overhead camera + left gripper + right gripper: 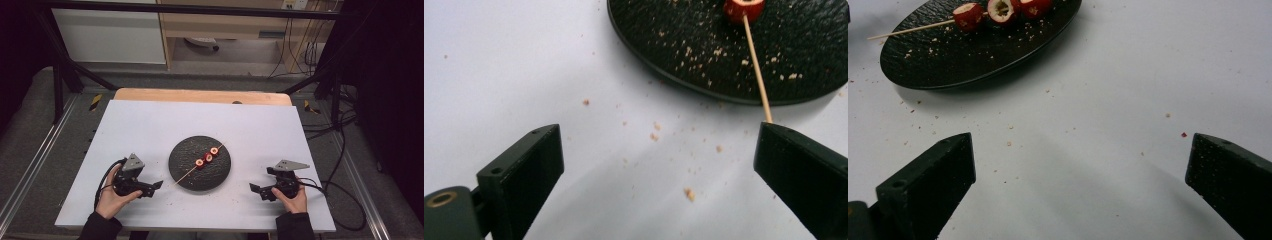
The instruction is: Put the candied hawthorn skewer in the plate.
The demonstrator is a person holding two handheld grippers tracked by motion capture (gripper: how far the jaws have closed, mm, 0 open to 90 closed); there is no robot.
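Skewer (196, 170) lies on my plate (180, 150) at table centre, long axis from 8 o'clock, bare end past the rim, to 2 o'clock tip. Count: one skewer, three fruit pieces (207, 157), one plate. My left gripper (156, 186) and right gripper (254, 189): both released, nothing grasped.

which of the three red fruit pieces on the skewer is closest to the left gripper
The end piece at the lower left of the row, next to the skewer's long bare part that points toward the left gripper.
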